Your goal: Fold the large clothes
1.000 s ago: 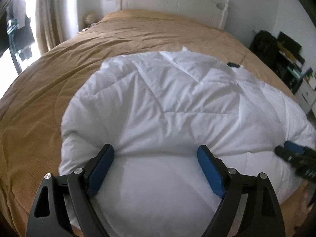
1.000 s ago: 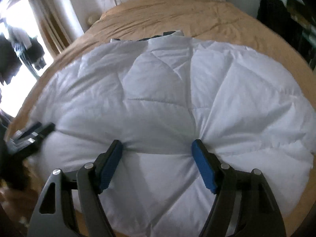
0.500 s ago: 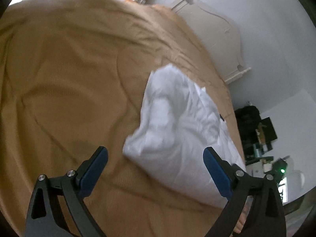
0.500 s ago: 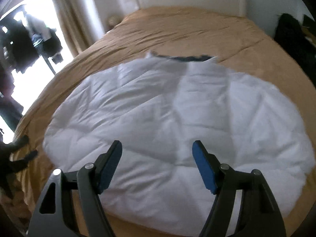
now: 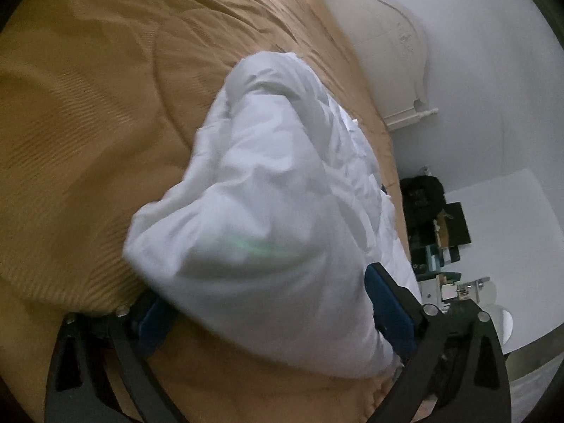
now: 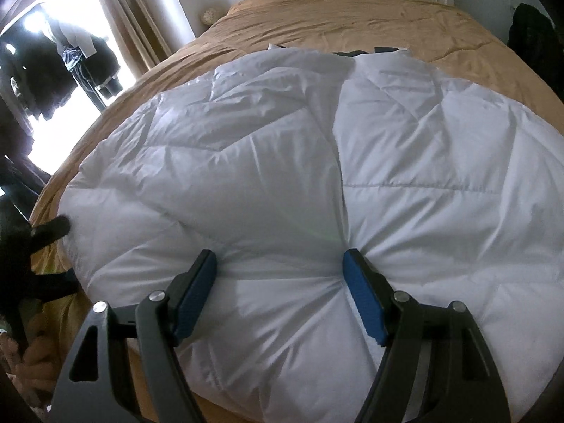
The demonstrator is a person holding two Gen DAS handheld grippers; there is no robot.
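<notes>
A white quilted puffer garment (image 6: 282, 176) lies spread on the tan bedspread (image 6: 335, 17). My right gripper (image 6: 280, 282) is open, its blue pads pressed down on the garment's near middle, fabric puckered between them. My left gripper (image 5: 268, 303) is open at the garment's left corner (image 5: 246, 239); the puffy edge sits between the spread blue pads. The left gripper also shows as a dark shape in the right wrist view (image 6: 38, 246), at the garment's left edge. A dark collar lining (image 6: 352, 53) shows at the far end.
A white headboard (image 5: 387, 53) stands at the head of the bed. Dark bags and cluttered shelves (image 5: 430, 218) stand to the right of the bed. A bright window with curtains and hanging dark clothes (image 6: 70, 53) is on the left side.
My left gripper swung to the garment's left side and moved in until its corner sits between the pads. My right gripper lifted off briefly, then pressed down on the garment's middle again.
</notes>
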